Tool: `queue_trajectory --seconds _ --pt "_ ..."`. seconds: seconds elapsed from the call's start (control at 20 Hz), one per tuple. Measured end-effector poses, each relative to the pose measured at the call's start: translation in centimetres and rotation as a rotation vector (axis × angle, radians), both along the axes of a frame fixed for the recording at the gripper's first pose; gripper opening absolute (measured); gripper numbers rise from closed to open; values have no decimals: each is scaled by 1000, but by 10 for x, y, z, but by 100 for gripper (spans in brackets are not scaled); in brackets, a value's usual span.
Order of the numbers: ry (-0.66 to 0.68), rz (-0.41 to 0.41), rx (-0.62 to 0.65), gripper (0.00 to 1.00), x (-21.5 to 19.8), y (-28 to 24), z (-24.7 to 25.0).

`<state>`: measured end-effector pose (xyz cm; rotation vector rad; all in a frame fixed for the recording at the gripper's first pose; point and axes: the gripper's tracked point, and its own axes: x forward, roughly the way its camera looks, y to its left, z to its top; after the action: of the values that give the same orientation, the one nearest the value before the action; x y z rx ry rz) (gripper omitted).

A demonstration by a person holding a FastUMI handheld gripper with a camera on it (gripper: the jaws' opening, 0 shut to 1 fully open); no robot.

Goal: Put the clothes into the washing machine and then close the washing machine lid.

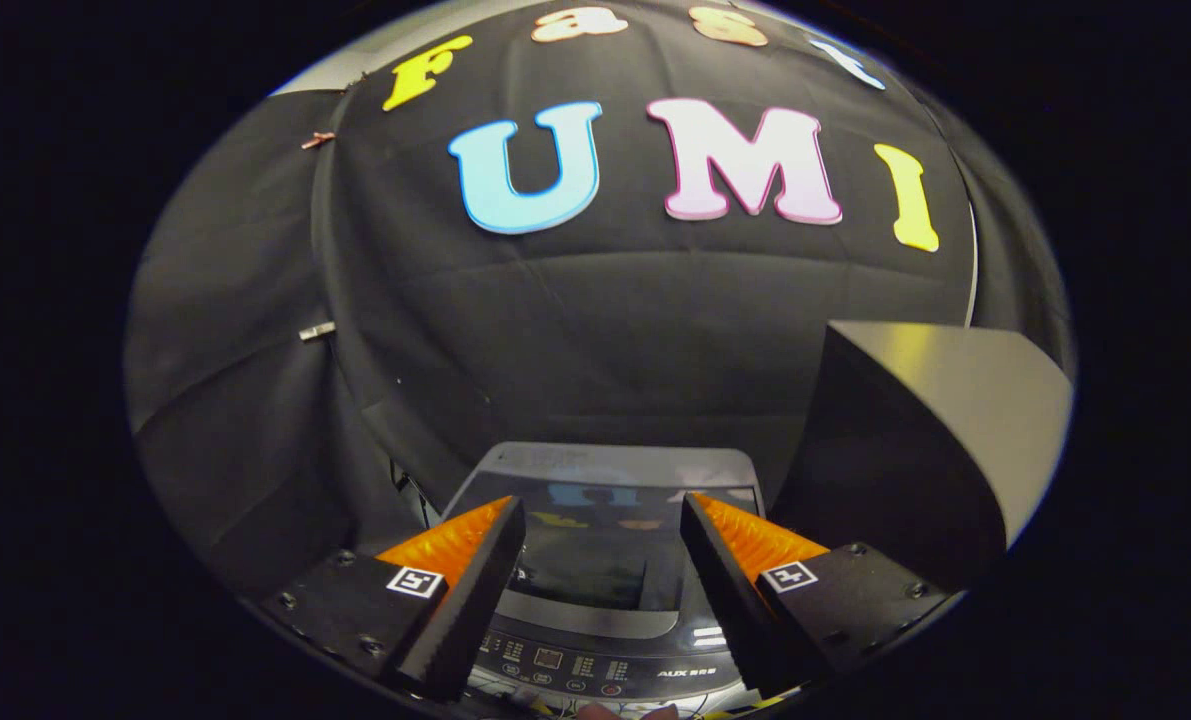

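A grey top-loading washing machine (605, 465) stands below and just ahead of my fingers. Its dark glass lid (595, 560) lies flat on the top and mirrors the wall behind. The control panel (595, 668) runs along the near edge, low between the fingers. My gripper (603, 503) hovers above the lid, open, with nothing between its fingers. One finger stands over each side of the lid. I see no clothes.
A large dark box (915, 440) with a slanted top stands right beside the machine on its right, reaching higher than the lid. Black cloth wall (605, 330) hangs close behind and to the left, held by a metal clip (317, 330).
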<state>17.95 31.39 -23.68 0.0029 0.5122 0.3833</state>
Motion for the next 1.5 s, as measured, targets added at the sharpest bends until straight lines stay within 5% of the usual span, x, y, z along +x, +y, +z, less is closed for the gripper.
queue_trajectory --seconds 0.35,0.7,1.5 --pt "-164 -16 62 99 -32 -48 69" --pt "-357 -36 -11 99 -69 -110 137" --pt "-522 -171 -31 100 -199 -189 219"
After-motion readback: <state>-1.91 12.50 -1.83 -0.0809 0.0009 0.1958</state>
